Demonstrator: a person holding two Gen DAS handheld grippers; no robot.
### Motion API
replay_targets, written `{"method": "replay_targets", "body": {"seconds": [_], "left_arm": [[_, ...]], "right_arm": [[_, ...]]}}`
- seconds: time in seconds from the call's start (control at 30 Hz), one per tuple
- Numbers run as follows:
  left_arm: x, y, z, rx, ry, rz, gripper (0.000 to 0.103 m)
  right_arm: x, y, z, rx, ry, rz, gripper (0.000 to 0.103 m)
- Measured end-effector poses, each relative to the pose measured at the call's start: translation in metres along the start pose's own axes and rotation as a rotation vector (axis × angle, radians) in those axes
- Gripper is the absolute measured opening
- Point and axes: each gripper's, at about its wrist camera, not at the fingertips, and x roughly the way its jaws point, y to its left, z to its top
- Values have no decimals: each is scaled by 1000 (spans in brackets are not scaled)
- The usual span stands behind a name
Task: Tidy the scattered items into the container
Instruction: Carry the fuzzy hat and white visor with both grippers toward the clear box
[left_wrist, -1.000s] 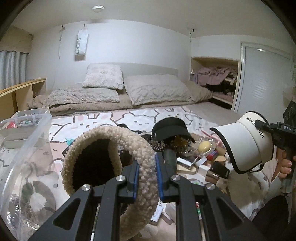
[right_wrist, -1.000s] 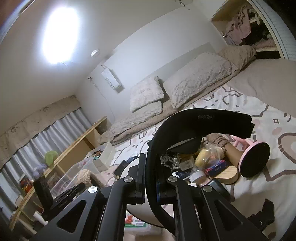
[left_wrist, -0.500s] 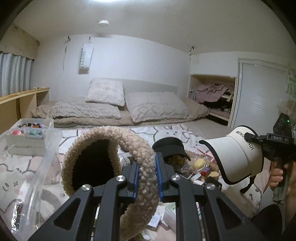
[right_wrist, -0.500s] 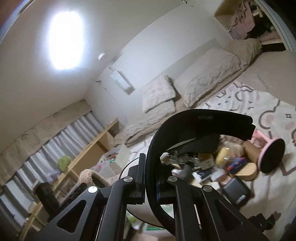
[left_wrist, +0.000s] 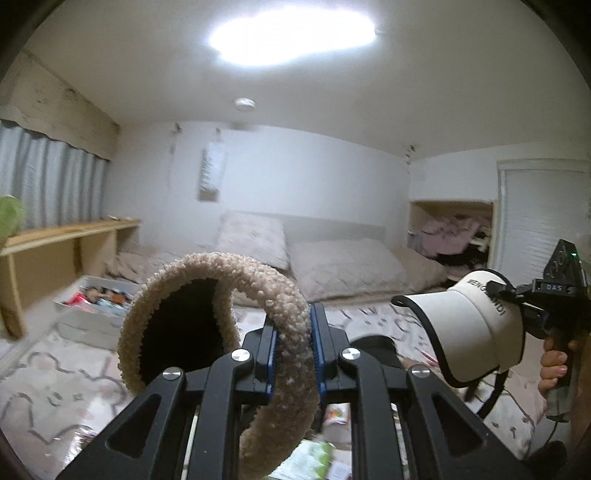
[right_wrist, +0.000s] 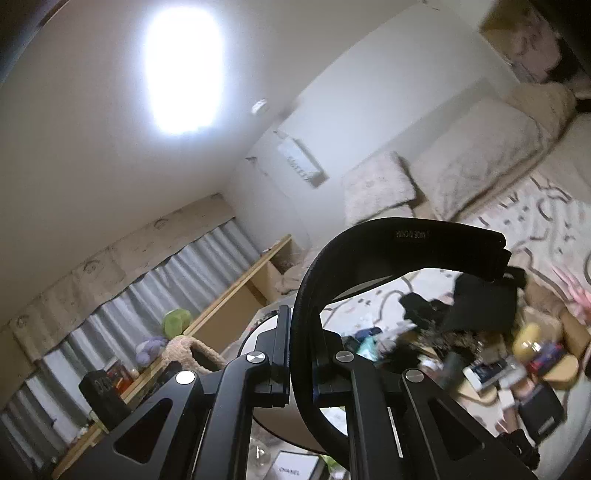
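My left gripper (left_wrist: 291, 354) is shut on the rim of a fuzzy beige hat (left_wrist: 221, 280) with a dark inside, held up above the bed. A white visor (left_wrist: 476, 332) with black trim hangs at the right, and my right gripper (left_wrist: 517, 299) is shut on its band, with a hand (left_wrist: 554, 369) on the handle. In the right wrist view the right gripper (right_wrist: 301, 350) clamps the visor's black band (right_wrist: 406, 236), which arches over the fingers. The fuzzy hat (right_wrist: 188, 347) shows low on the left there. Scattered small items (right_wrist: 480, 354) lie blurred on the patterned bedspread (right_wrist: 546, 214).
A white box (left_wrist: 96, 306) of small things sits on the bed at the left, under a wooden shelf (left_wrist: 70, 236). Pillows (left_wrist: 343, 266) line the far wall. An open closet (left_wrist: 454, 236) is at the right. Packets (left_wrist: 314, 454) lie below the left gripper.
Both grippers have risen with their hats still held, and both views have tilted up. The ceiling light has come into the left wrist view; the clear bin at its left has dropped out.
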Motion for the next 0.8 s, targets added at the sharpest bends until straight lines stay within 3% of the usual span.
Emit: {"method": "replay_targets", "body": {"seconds": [0.27,0.5,0.63,0.8], "left_arm": [[-15,46,9,-27,-54,162,16],[-31,84,7,-73,-84,245,16],[-31,100,3,-66,-68,326,16],[-22,116,-10,-38,12,436,16]], "right_arm": [[45,52,4,-81,41,85,9],[86,86,-6,-95,101,153,9],[109,102,-14,-108,139,168,9],[133,119,-23,-119,180,191,9]]}}
